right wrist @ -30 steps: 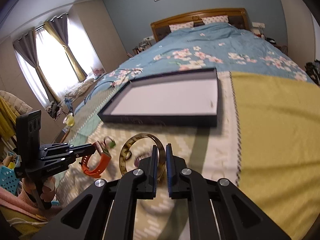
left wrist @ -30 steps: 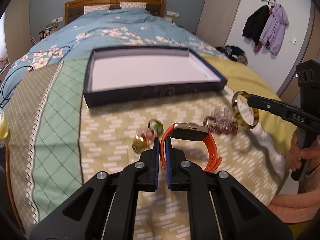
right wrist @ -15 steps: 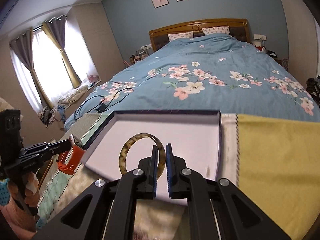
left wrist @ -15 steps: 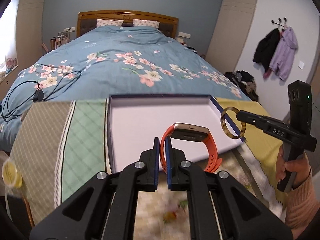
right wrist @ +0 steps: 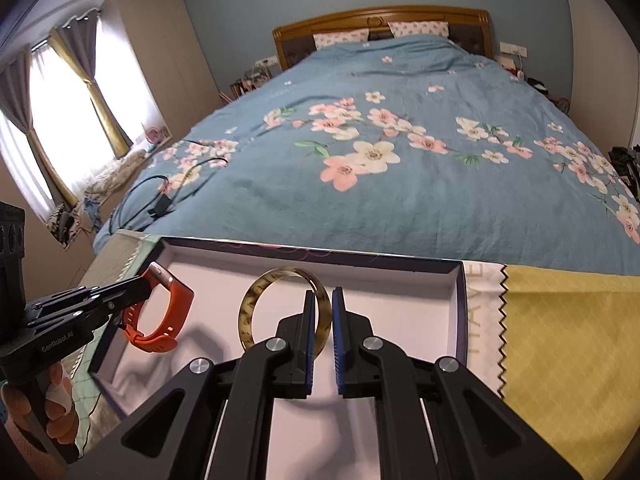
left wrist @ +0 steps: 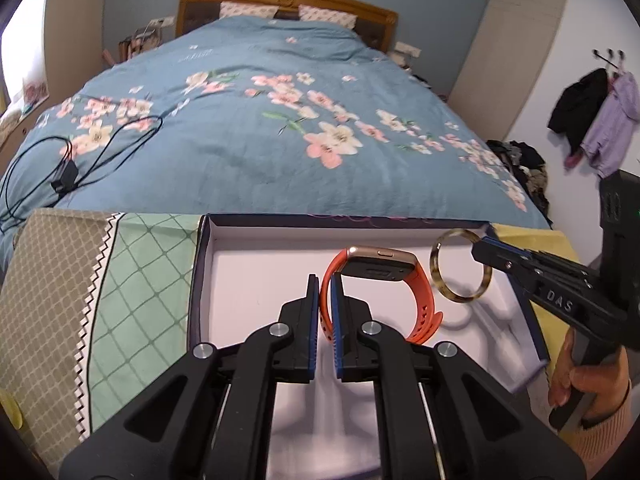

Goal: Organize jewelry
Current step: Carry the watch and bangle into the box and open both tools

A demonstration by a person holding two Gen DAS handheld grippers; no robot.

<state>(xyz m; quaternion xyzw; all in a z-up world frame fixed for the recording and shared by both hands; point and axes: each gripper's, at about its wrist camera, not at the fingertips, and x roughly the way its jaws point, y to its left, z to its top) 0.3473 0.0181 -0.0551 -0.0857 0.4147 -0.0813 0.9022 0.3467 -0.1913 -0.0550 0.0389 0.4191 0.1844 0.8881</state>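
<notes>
Low in the centre of the left wrist view, the left gripper [left wrist: 324, 280] has its 2 blue-lined fingers drawn narrow on the strap of an orange watch [left wrist: 380, 284], which hangs above the white floor of a dark-walled tray [left wrist: 195, 288]. At the right edge of that frame the right gripper [left wrist: 482, 246] reaches in from a hand [left wrist: 588, 380] and pinches the rim of a tortoiseshell bangle [left wrist: 438, 276], held just beside the watch and over the tray's right half; the 2 pieces look close, but whether they touch cannot be told.

From the right wrist view, the bangle [right wrist: 250, 304] stands upright, its right side caught between that gripper's [right wrist: 320, 300] fingers, which are nearly together. The watch [right wrist: 176, 312] shows at the left middle, carried by the left gripper [right wrist: 140, 284] above the tray's [right wrist: 460, 304] left side.

Around the tray lies a patchwork cloth: tan and green panels [left wrist: 132, 280] at the left of the left view, a yellow panel [right wrist: 568, 328] at the right of the right view. Behind it spreads a blue floral bedspread [left wrist: 260, 128] with a black cable [left wrist: 72, 160] coiled at its left, up to a wooden headboard [right wrist: 380, 20]. Coats [left wrist: 600, 116] hang at the right of the left view; curtains [right wrist: 60, 92] frame a bright window at the left of the right view.
</notes>
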